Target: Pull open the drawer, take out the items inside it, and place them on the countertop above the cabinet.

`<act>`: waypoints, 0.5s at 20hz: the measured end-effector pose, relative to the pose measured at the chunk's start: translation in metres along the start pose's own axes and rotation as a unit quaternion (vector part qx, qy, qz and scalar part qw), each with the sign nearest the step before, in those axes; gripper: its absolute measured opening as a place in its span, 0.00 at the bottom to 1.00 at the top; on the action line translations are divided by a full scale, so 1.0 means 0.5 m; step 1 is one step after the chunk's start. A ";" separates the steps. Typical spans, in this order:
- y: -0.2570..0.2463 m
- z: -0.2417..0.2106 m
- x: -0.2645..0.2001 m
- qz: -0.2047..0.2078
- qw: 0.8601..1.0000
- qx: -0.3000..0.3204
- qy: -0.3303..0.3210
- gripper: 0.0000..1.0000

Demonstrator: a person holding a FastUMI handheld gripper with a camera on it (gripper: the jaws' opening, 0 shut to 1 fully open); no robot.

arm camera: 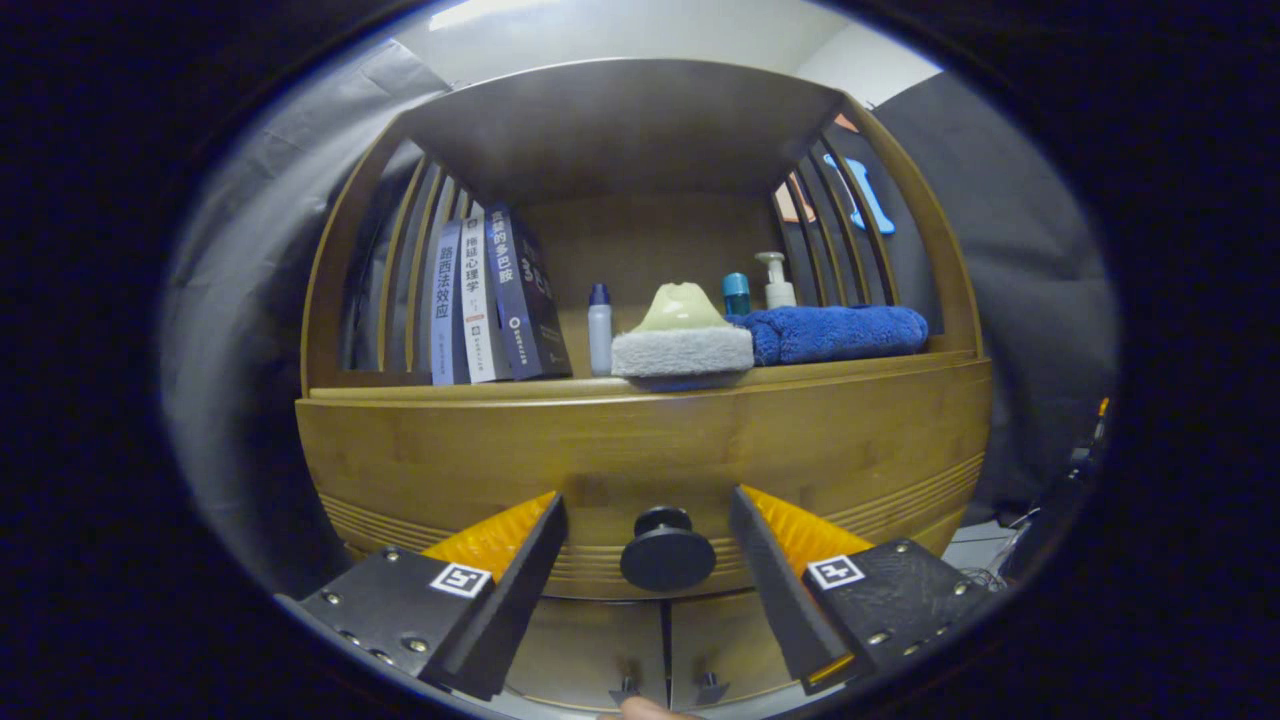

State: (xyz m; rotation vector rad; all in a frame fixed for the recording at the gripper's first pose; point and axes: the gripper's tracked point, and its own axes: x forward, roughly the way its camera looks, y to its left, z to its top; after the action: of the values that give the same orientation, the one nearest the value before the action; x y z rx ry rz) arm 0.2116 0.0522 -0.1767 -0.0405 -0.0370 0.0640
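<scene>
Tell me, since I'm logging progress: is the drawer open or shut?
Shut: the drawer front sits flush with the cabinet, and the open gripper flanks its knob without touching.

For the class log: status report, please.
Tongs open, straddling the knob, not touching. Drawer shut. Nothing in the way.

The gripper view rides on the gripper (648,520) and looks straight ahead along its spread fingers (520,560), facing the cabinet (640,440) front square on. It sits close, level with the drawer knob (666,550), which lies between the fingers; the surface (640,385) and shelf hood rise above the knob.
</scene>
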 end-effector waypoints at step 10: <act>-0.033 -0.060 -0.049 -0.005 0.994 0.061 0.095 0.99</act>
State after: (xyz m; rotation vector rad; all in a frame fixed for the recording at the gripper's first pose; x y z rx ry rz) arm 0.1895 0.0331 -0.2070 0.0760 0.1561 0.0516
